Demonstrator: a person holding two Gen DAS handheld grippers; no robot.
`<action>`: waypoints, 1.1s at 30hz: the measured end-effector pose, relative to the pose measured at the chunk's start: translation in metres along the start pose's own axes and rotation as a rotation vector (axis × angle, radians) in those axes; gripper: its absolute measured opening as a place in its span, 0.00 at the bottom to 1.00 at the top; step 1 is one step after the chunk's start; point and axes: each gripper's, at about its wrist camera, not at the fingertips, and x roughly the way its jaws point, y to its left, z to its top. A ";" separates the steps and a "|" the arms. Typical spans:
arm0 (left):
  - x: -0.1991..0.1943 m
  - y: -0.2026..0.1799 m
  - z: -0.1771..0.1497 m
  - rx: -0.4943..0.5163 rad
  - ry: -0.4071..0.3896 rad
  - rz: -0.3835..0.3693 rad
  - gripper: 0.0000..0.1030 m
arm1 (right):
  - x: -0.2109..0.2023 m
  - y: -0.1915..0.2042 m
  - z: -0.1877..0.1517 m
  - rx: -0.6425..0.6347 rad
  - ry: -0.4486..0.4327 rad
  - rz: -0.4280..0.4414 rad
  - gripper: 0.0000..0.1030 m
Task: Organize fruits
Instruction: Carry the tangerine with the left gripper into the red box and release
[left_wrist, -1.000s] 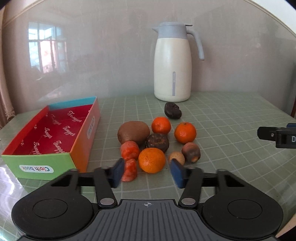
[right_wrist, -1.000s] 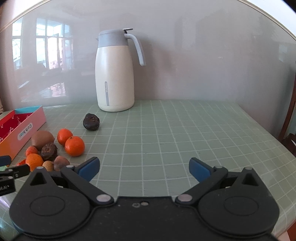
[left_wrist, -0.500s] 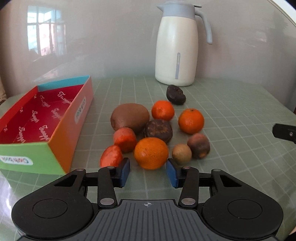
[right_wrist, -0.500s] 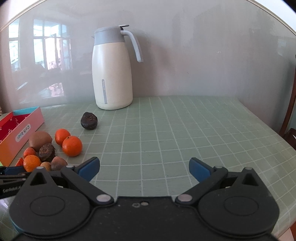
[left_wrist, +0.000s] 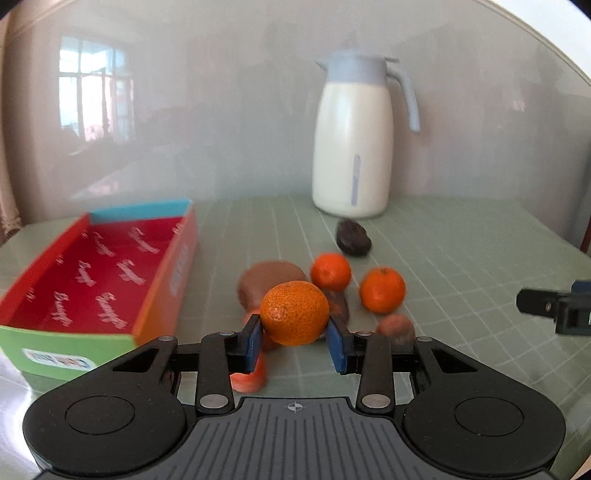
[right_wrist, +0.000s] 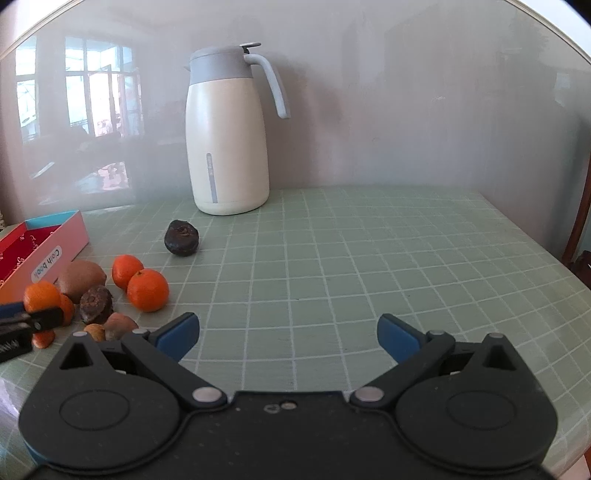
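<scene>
My left gripper (left_wrist: 294, 329) has a large orange (left_wrist: 294, 312) between its blue pads, which press on both sides as the jaws are closing; the orange sits raised above the fruit pile. Behind it on the green checked table lie a brown kiwi (left_wrist: 258, 280), two small mandarins (left_wrist: 330, 271) (left_wrist: 382, 290), dark wrinkled fruits (left_wrist: 352, 238) and reddish pieces (left_wrist: 251, 378). The open red-lined box (left_wrist: 166, 295) stands to the left. My right gripper (right_wrist: 288, 336) is open over bare table with nothing between its fingers. The right wrist view shows the orange (right_wrist: 40, 295) at far left.
A tall white jug (left_wrist: 352, 147) with a grey lid stands at the back by the wall. The right side of the table (right_wrist: 406, 258) is bare checked cloth. A dark chair edge (right_wrist: 580, 240) shows at the far right.
The left jaws have narrowed around the large orange and it now sits higher than the other fruit. The right gripper has stayed in place.
</scene>
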 end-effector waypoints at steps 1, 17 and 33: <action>-0.003 0.004 0.001 -0.006 -0.009 0.008 0.37 | 0.000 0.002 0.000 -0.002 -0.001 0.002 1.00; -0.016 0.096 0.016 -0.054 -0.068 0.168 0.37 | 0.006 0.054 0.007 -0.040 0.001 0.066 1.00; -0.010 0.124 0.008 -0.108 -0.089 0.239 0.94 | 0.017 0.075 0.007 -0.080 0.020 0.080 1.00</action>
